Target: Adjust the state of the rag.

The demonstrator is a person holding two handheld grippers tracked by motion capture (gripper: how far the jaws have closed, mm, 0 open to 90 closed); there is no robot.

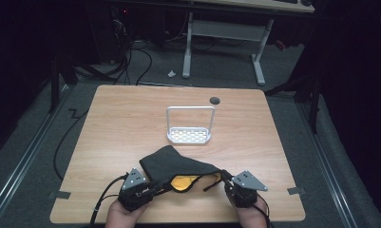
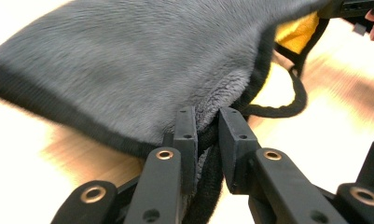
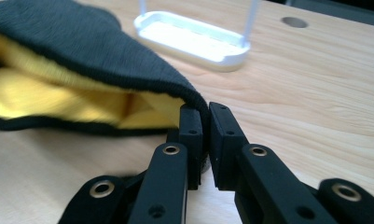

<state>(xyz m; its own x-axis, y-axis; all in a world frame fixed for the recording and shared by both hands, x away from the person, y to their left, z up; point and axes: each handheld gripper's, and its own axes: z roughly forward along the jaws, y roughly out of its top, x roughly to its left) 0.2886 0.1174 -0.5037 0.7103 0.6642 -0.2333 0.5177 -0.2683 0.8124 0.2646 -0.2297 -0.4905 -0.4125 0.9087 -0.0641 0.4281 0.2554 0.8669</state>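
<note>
Surface (image 1: 112, 123): bare wood across the left third and right third of the high view, open for passage. Centre, upper half: white rack (image 1: 189, 124) stands upright, its tall handle loop blocking a low pass there. Small dark hole (image 1: 214, 100) just above and right of the rack, flush, no hindrance. Lower centre: cloth (image 1: 174, 164) spans between left gripper (image 1: 147, 187) and right gripper (image 1: 226, 179), closing the front edge. A narrow open strip of wood lies between cloth and rack. Tape tabs (image 1: 60, 194) at the lower corners lie flat.
</note>
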